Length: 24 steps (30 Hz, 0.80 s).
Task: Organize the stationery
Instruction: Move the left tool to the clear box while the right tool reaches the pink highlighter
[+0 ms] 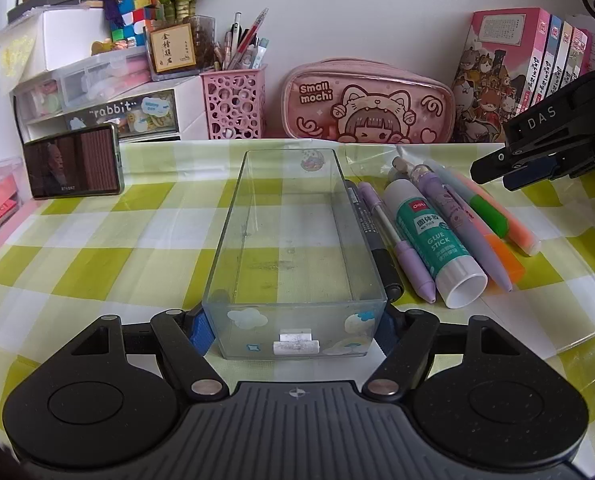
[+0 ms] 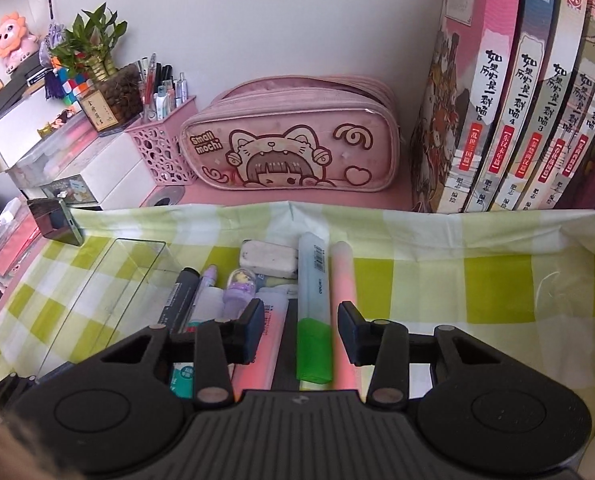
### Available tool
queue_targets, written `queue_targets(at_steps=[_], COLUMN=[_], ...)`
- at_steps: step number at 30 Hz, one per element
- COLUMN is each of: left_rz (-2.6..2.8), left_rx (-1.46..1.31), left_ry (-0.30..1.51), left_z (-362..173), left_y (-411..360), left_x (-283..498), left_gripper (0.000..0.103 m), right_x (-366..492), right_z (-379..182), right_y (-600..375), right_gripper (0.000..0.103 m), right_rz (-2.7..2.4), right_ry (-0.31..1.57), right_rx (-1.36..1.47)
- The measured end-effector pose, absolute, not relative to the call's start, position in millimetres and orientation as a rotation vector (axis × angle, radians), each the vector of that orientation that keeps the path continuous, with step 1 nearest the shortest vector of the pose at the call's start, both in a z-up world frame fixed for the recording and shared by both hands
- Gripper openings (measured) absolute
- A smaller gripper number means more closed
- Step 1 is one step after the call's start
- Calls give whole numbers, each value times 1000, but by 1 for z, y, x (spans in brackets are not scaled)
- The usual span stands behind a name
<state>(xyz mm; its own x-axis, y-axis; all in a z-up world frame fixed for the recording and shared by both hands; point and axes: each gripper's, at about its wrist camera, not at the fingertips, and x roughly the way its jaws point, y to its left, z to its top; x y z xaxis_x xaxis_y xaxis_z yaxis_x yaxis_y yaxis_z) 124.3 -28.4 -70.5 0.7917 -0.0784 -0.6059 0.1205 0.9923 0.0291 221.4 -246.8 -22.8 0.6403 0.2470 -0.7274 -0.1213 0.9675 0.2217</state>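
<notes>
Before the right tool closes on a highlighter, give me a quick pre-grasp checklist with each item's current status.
1. Left tool clamps clear box: ok.
2. Box empty, room for items: ok.
3. Right tool open: ok.
4. Green-capped highlighter between its fingers: ok.
5. Only one item in the gap: not ok, pink highlighter lies there too.
6. Fingers low enough to grip: cannot tell.

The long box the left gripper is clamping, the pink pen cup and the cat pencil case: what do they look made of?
Long box: clear rigid plastic, probably acrylic; the checked cloth shows through its glossy walls. Left gripper pads press its near end. Pen cup: matte pink moulded plastic, pierced with round holes. Pencil case: soft pink fabric with a shiny, likely vinyl, printed front.
</notes>
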Motion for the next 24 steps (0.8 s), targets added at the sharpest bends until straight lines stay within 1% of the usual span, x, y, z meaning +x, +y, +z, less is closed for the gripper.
queue_targets(at_steps=[4, 8, 12, 17, 20, 21, 22, 24], left_rz=[-91, -85, -87, -87, -87, -87, -87, -87], left_rx=[65, 62, 56, 53, 54, 54, 54, 55], left_ry=[637, 627, 624, 621, 621, 621, 621, 621], left_z=[-71, -72, -72, -72, -72, -72, -72, -72], left_y=[-31, -31, -30, -30, -30, -30, -30, -30], left_x=[121, 120, 119, 119, 119, 119, 119, 119], left_gripper=[73, 73, 73, 73, 73, 73, 73, 73], right_x=[230, 235, 237, 238, 240, 241, 242, 243], right_z=[-35, -43, -42, -41, -46, -47, -47, -47], right_y=[-253, -264, -259, -277, -272, -270, -268, -262], right_gripper=[38, 38, 38, 37, 33, 30, 23, 15], right_rz=[172, 211, 218, 222, 168, 169, 171, 183], right_ry=[899, 915, 917, 905, 925, 924, 927, 926], right_rx=[147, 212, 174, 269, 206, 199, 194, 174])
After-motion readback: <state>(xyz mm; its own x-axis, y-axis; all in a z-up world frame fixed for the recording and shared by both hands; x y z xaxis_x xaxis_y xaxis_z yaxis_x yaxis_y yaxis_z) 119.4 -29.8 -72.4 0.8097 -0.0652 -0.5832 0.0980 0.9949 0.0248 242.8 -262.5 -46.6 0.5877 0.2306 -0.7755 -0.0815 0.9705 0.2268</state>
